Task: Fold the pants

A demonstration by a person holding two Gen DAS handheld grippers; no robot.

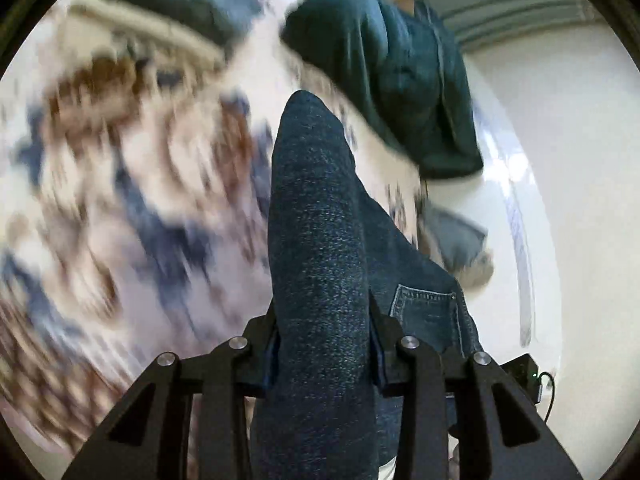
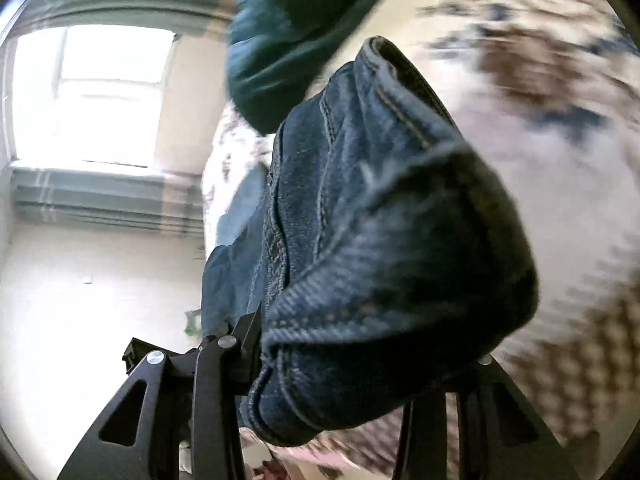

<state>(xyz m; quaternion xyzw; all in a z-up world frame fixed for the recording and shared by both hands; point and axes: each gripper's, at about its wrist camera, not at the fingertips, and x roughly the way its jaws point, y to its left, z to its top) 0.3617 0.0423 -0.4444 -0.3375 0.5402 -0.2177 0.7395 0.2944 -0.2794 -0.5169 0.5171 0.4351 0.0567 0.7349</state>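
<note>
Dark blue jeans (image 1: 320,240) hang lifted in the air between both grippers. In the left wrist view my left gripper (image 1: 324,344) is shut on a thick fold of the denim, which rises between its fingers; a back pocket (image 1: 428,312) shows to the right. In the right wrist view my right gripper (image 2: 360,360) is shut on a bunched part of the jeans (image 2: 380,240) with the waistband seam at the top; the cloth hides its right finger. Both views are blurred by motion.
A patterned cream, brown and blue bedspread (image 1: 120,180) lies beneath, also in the right wrist view (image 2: 540,120). A dark green garment (image 1: 380,80) lies on it, beyond the jeans. A white wall (image 1: 580,160) and a bright window (image 2: 92,92) are at the side.
</note>
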